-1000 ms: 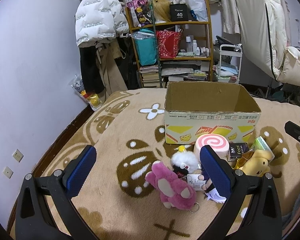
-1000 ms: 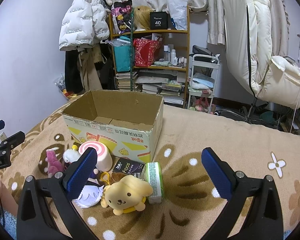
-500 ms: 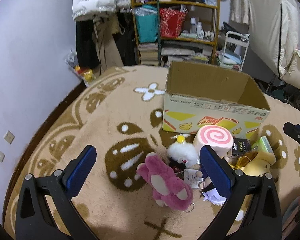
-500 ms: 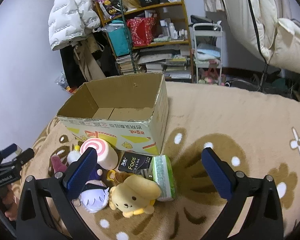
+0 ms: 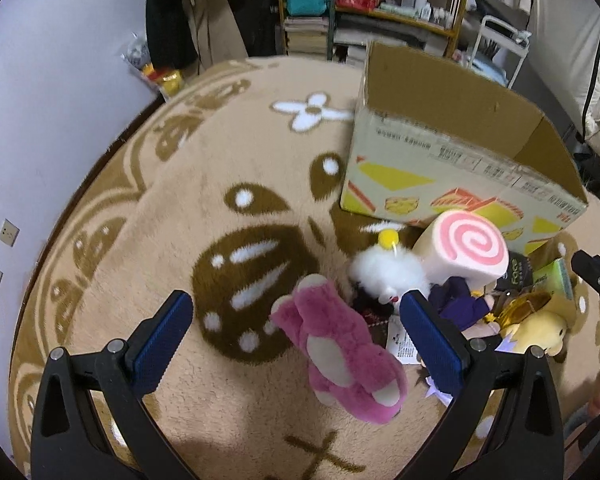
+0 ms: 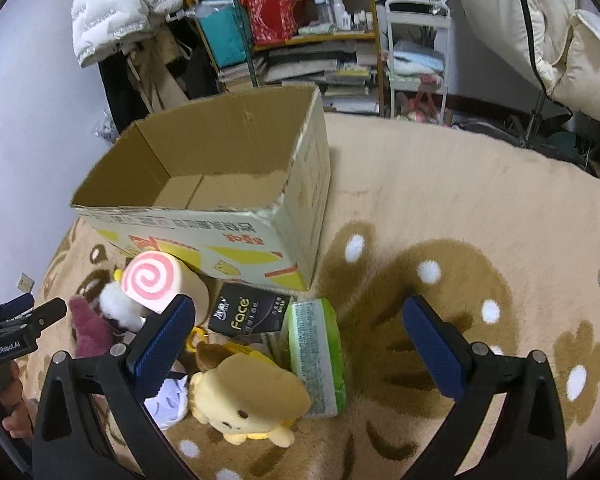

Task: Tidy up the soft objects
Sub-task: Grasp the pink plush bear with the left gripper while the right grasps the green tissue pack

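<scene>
Though ungripped, pink plush (image 5: 346,354) between left hand-held gripper (image 5: 296,340) fingers

Even, soft indoor light fills both my views, with no glare. Around the cardboard box (image 5: 452,168) the left view is slightly motion-blurred; the right view is sharper. Beside the box the rug (image 6: 440,208) carries only faint shadows. Fisheye curvature bends the edges, and the corners are black.
</scene>
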Motion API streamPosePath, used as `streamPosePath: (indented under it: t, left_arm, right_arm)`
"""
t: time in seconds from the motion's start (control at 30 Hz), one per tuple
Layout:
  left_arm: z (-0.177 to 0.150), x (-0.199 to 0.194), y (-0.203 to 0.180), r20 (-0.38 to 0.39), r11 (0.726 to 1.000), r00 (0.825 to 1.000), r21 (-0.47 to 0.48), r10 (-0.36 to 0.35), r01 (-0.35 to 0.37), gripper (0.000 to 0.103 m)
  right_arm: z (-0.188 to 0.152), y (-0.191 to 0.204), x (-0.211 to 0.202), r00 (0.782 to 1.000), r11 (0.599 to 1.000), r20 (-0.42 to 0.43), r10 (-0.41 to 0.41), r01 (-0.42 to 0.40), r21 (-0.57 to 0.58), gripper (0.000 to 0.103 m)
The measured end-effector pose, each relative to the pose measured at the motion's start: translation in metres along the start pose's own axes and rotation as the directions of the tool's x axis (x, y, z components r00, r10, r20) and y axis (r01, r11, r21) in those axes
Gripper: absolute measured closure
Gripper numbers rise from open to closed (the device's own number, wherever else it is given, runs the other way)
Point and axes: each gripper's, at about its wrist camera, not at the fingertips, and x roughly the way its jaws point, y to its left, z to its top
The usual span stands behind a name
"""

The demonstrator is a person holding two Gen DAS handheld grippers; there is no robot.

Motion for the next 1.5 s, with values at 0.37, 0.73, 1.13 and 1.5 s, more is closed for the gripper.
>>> streamPosePath:
  t: [0.37, 0.73, 1.13, 1.5]
  left_arm:
    - [-0.004, 0.034, -0.002, -0.137, 1.000, 0.991, -0.014, -0.013, 0.011, 0.001]
    - [-0.010, 0.055, 0.001, -0.234, 0.996, 0.970, -0.070, -0.068, 0.053, 0.012]
    - [-0.016, 0.051, -0.005, -0.204, 0.985, 0.966, -0.097, -0.160, 0.143, 0.057]
    - [-0.016, 0.014, -0.006, -0.069, 0.990, 0.988, -0.028, -0.140, 0.138, 0.069]
  right_arm:
    - [0.005, -0.014, 0.021, 0.998, 0.998, -0.069, -0.004, 0.008, 0.055, 0.009]
    - [-0.002, -0.011, 0.033, 0.990, 0.998, -0.136, 0.042, -0.035, 0.047, 0.055]
    - [-0.004, -0.015, 0.023, 0.995, 0.998, -0.095, 0.038, -0.033, 0.055, 0.070]
    - [-0.001, -0.012, -0.013, 0.997, 0.998, 0.053, 0.050, -0.052, 0.028, 0.072]
